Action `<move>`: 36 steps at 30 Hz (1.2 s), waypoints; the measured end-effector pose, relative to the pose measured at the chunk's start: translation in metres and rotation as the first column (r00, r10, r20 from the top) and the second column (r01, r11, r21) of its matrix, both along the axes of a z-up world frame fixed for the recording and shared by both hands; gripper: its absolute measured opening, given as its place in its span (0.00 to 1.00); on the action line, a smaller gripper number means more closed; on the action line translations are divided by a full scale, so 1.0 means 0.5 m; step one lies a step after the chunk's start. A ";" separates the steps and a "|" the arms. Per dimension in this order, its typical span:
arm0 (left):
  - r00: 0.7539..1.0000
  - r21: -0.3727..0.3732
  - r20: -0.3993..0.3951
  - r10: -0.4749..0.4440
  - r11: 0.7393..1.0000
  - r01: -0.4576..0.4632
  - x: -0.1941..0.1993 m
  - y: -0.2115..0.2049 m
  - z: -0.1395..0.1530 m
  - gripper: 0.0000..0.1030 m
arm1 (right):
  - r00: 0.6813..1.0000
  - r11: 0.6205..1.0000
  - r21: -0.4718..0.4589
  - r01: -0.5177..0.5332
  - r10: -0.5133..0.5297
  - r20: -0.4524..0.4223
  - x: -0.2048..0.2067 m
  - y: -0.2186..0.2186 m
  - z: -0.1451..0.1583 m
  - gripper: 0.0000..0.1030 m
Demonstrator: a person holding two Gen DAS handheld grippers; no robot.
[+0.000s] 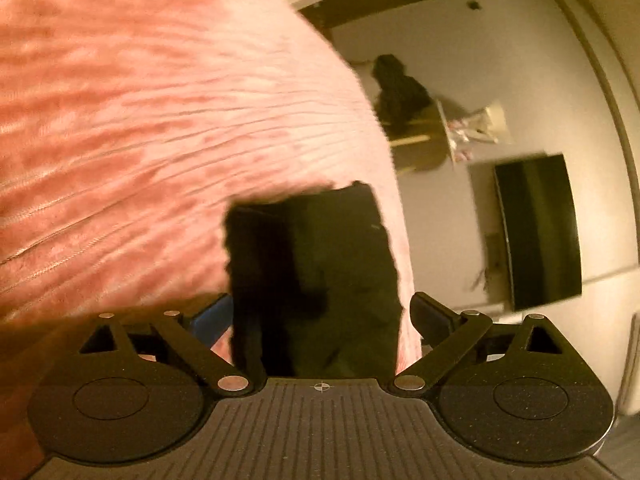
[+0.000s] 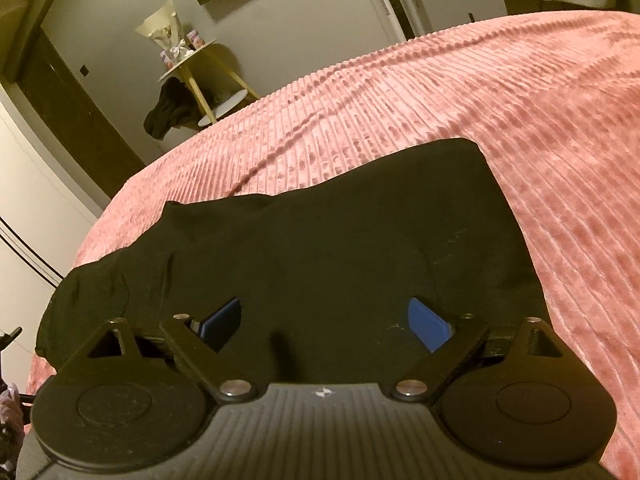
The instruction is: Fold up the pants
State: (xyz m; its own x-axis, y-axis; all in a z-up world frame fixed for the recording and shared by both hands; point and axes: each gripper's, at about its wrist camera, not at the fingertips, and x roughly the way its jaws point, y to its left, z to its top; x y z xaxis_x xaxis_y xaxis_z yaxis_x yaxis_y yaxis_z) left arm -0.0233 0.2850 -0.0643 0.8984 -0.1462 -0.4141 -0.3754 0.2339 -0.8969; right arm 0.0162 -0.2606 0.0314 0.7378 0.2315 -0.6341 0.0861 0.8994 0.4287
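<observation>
The black pants (image 2: 320, 232) lie in a folded bundle on a pink ribbed bedspread (image 2: 500, 112), near its edge. My right gripper (image 2: 326, 318) hovers just over the near part of the bundle. Its jaws stand wide apart, and the blue pads (image 2: 428, 320) are clear of the cloth. The left wrist view is tilted and blurred. There the pants (image 1: 312, 280) show as a dark rectangle straight ahead on the bedspread (image 1: 140, 140). My left gripper (image 1: 320, 316) is open in front of the pants, with the cloth showing between its spread fingers (image 1: 432, 316) and nothing pinched.
Beyond the bed stands a small round side table (image 2: 192, 64) with a vase on it and a dark garment (image 2: 168, 112) hanging off it. A flat screen (image 1: 536, 232) hangs on the wall. A dark door (image 2: 72, 112) is at left and a small cabinet (image 2: 460, 0) at the back right.
</observation>
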 end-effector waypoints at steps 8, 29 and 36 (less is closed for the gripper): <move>0.998 0.067 0.022 -0.065 0.996 0.063 0.040 0.043 -0.012 0.94 | 1.000 0.999 -0.041 -0.008 0.008 -0.011 0.005 0.012 0.000 0.92; 0.989 0.496 0.037 -0.146 0.862 0.109 0.040 -0.055 0.174 0.31 | 0.998 0.999 0.015 0.052 -0.052 0.046 -0.011 -0.010 0.015 0.95; 0.909 0.787 0.111 -0.401 0.594 0.166 0.014 -0.288 0.366 0.30 | 0.988 0.991 0.091 0.097 -0.107 0.112 -0.037 -0.037 0.036 0.95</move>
State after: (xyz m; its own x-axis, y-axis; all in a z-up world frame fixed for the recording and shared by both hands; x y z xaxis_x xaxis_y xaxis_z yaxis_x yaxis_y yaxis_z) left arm -0.0163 0.1408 0.1187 0.9508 -0.1580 -0.2666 0.0394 0.9150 -0.4016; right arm -0.0023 -0.2790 0.0493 0.8278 0.2008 -0.5239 0.1206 0.8482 0.5157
